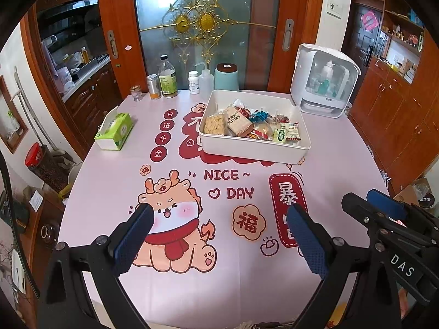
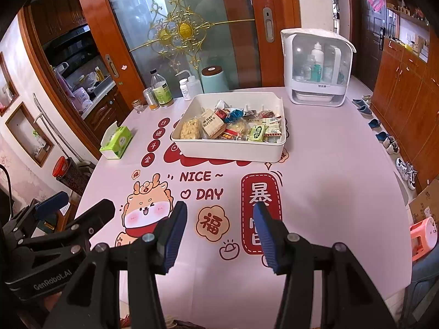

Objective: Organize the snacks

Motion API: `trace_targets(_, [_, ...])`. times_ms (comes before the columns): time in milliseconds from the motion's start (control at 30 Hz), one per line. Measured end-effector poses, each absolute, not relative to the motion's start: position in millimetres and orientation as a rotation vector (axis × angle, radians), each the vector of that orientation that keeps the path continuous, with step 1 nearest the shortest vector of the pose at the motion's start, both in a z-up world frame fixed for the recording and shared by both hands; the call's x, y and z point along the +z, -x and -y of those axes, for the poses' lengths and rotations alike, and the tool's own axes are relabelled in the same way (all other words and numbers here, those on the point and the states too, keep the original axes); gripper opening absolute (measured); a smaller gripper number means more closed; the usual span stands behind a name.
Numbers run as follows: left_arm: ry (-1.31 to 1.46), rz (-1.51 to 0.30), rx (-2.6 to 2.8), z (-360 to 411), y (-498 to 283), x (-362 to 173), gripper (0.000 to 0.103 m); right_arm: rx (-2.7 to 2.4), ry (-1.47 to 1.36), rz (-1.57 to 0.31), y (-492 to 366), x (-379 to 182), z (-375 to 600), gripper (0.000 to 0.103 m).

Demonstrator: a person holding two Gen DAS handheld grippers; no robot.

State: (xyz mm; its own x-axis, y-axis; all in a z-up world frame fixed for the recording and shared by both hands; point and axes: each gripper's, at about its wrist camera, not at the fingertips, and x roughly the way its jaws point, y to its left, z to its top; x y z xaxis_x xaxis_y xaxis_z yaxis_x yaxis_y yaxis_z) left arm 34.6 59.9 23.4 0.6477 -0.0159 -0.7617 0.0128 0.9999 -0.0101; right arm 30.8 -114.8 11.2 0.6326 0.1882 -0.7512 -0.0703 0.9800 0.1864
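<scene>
A white tray (image 1: 255, 154) (image 2: 230, 154) stands at the far middle of the pink printed tablecloth (image 1: 109, 181) (image 2: 329, 181). Several wrapped snacks (image 1: 238, 124) (image 2: 211, 126) lie piled inside it. My left gripper (image 1: 219, 207) hovers open over the cartoon dragon print near the table's front edge, nothing between its blue pads. My right gripper (image 2: 219, 205) stands open beside it on the right, also with nothing between its fingers. Each gripper shows in the other's view: the right gripper (image 1: 360, 196) and the left gripper (image 2: 85, 200). Both are well short of the tray.
A green tissue box (image 1: 115, 131) (image 2: 116, 142) lies at the table's left. Bottles and a can (image 1: 167, 79) (image 2: 160, 90) and a teal canister (image 1: 226, 76) line the back edge. A white storage cabinet (image 1: 323, 79) (image 2: 318, 68) stands back right. Shoes (image 2: 406, 170) and a pink stool (image 2: 422, 235) sit on the floor.
</scene>
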Motion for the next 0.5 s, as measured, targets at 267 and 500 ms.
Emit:
trace_targets(267, [0.004,-0.869,-0.015,-59.2,-35.1,23.1,0.097,0.152,-0.145,-0.874,-31.1,11.0,114.5,0.051])
trace_targets(500, [0.002,-0.871,-0.016,-59.7,-33.5,20.8,0.097,0.152,-0.146,-0.876,-31.1,10.7,113.6,0.051])
